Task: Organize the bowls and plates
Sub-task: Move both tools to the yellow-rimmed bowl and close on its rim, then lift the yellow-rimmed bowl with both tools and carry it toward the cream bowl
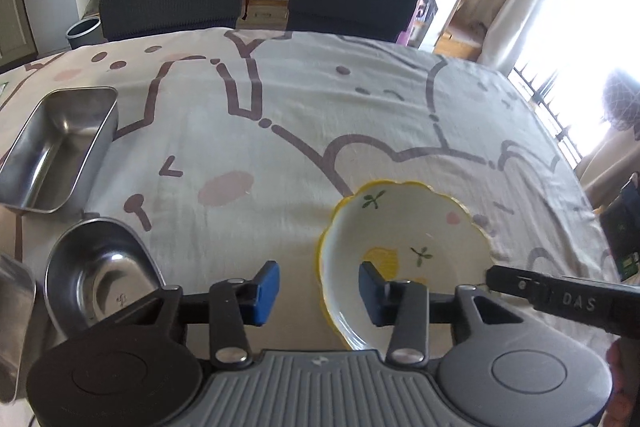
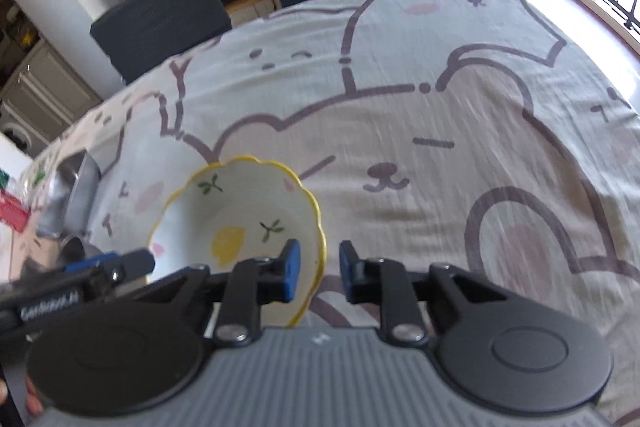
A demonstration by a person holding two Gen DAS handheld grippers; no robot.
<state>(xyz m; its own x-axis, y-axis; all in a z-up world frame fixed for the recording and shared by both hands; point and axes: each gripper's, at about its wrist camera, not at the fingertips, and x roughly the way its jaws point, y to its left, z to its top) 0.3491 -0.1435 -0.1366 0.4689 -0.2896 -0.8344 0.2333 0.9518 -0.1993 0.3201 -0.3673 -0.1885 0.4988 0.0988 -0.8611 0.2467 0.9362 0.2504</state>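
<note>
Currently my left gripper (image 1: 319,293) and right gripper (image 2: 319,271) each straddle the yellow-rimmed bowl (image 1: 404,239) rim (opposite sides), pads not yet pressing, nothing grasped.

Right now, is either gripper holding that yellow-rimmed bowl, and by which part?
Both grippers straddle the bowl rim: left gripper on its left edge, right gripper on its right edge. Gaps still show at the pads, so neither clearly grips it yet.

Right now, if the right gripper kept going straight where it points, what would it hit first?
Most likely the right-hand rim of the yellow-edged bowl, which sits between the right gripper's pads; just right of it lies only the tablecloth. Depth is hard to judge.
</note>
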